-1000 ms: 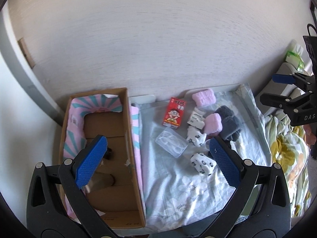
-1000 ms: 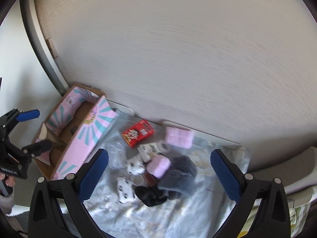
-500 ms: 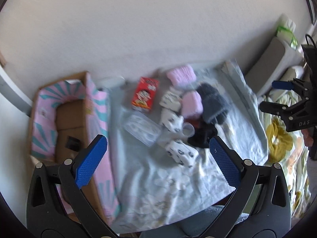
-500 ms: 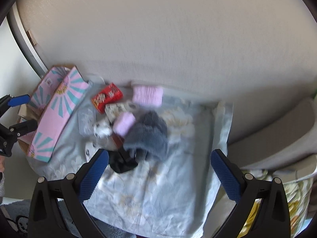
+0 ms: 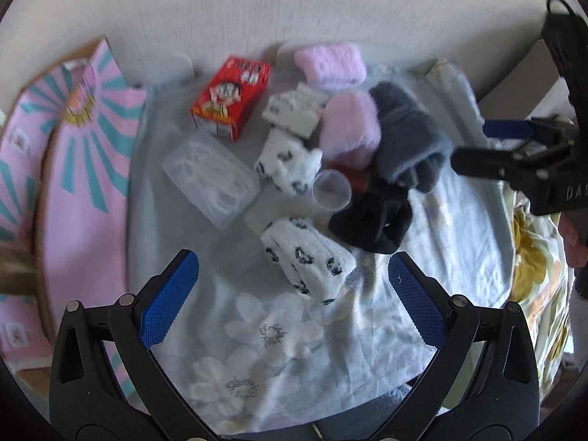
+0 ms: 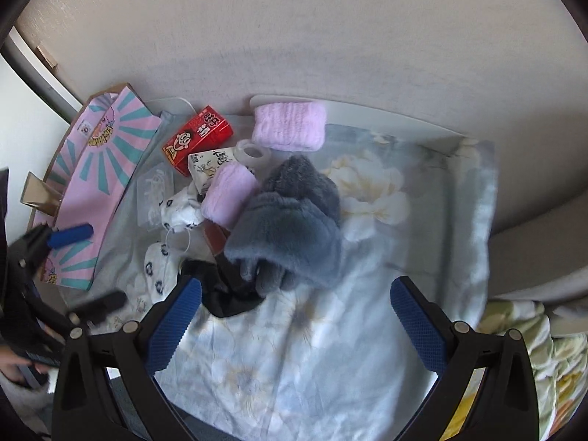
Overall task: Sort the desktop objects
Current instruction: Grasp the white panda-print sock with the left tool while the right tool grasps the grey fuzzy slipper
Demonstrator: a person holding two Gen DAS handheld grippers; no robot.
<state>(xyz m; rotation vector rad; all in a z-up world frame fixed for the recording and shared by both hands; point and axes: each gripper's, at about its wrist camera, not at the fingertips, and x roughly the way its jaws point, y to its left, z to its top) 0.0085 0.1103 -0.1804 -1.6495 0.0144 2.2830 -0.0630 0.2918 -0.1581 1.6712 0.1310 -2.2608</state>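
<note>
A pile lies on a pale flowered cloth (image 5: pixel 257 334): a red carton (image 5: pixel 230 96), a clear plastic case (image 5: pixel 211 180), white spotted socks (image 5: pixel 308 261), pink fuzzy socks (image 5: pixel 349 126), grey fuzzy socks (image 5: pixel 408 139), a black sock (image 5: pixel 371 220) and a small clear cup (image 5: pixel 332 192). My left gripper (image 5: pixel 292 294) is open and empty, just in front of the near spotted sock. My right gripper (image 6: pixel 294 316) is open and empty, just in front of the grey socks (image 6: pixel 290 228) and the black sock (image 6: pixel 224 290).
A pink and teal cardboard box (image 5: pixel 73 169) stands at the left of the cloth; it also shows in the right wrist view (image 6: pixel 99 169). A wall runs behind the pile. A flowered yellow bedcover (image 5: pixel 533 268) lies at the right.
Both grippers have come down and closer to the pile. The left one swung right, away from the box. The right one swung over toward the grey socks.
</note>
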